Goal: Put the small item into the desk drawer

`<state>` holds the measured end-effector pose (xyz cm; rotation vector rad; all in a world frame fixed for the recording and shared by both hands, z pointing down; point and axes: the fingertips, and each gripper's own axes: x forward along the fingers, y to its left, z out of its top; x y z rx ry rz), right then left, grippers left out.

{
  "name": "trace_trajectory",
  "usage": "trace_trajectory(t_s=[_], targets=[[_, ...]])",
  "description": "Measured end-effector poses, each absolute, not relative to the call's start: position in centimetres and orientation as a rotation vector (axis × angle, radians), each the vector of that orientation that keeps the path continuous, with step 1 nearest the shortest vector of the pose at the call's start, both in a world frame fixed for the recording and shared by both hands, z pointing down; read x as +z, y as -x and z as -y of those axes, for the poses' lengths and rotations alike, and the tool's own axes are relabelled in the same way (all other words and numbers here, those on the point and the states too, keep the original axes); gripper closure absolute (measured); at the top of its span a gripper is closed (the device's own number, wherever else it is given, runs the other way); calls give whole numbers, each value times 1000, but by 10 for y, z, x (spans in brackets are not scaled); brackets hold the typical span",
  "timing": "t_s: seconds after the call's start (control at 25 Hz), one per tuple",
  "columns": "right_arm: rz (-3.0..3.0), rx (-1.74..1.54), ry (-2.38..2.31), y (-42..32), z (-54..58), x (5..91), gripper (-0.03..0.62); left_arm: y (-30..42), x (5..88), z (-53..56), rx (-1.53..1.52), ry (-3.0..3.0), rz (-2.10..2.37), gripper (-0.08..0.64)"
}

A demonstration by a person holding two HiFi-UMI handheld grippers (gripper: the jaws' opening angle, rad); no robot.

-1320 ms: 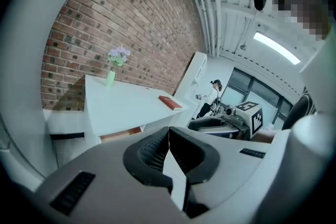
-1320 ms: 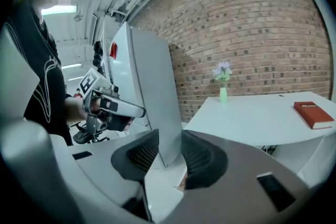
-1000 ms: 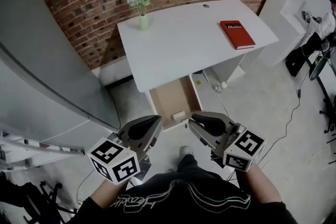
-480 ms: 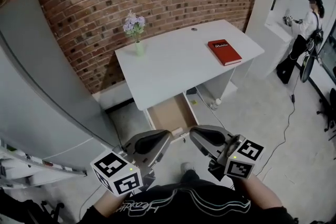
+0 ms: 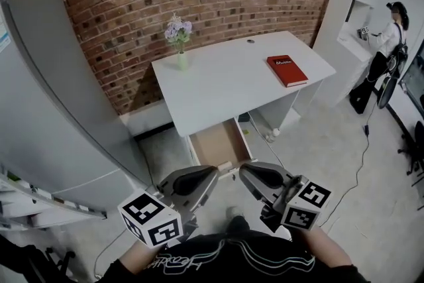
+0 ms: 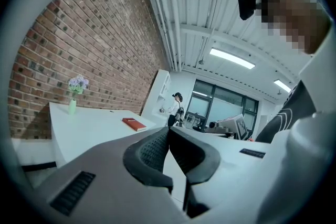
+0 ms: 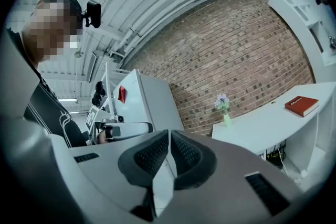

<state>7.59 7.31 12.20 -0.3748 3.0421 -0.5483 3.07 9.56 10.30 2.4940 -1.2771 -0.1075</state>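
Facing both tools stands the white desk [image 5: 232, 83], its open drawer [image 5: 213, 142] jutting out just ahead of and below their tips. The left gripper [image 5: 212, 172] is held level with its jaws pressed together on nothing; the right gripper [image 5: 244, 170] is likewise closed and empty. A pale block, probably the small item [image 5: 225, 166], lies inside the drawer by its front lip, just ahead between the two tips. What remains looks like shutting the drawer: press its front squarely with closed tips, slowly, so the item does not slide.
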Motion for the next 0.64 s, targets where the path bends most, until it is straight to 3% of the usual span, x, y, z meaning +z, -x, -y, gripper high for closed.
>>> trace_trajectory(t_s=[0.64], targets=[[-3070, -557, 371, -57, -84, 124, 543, -9, 106, -104, -136, -2454, 1297, 538]])
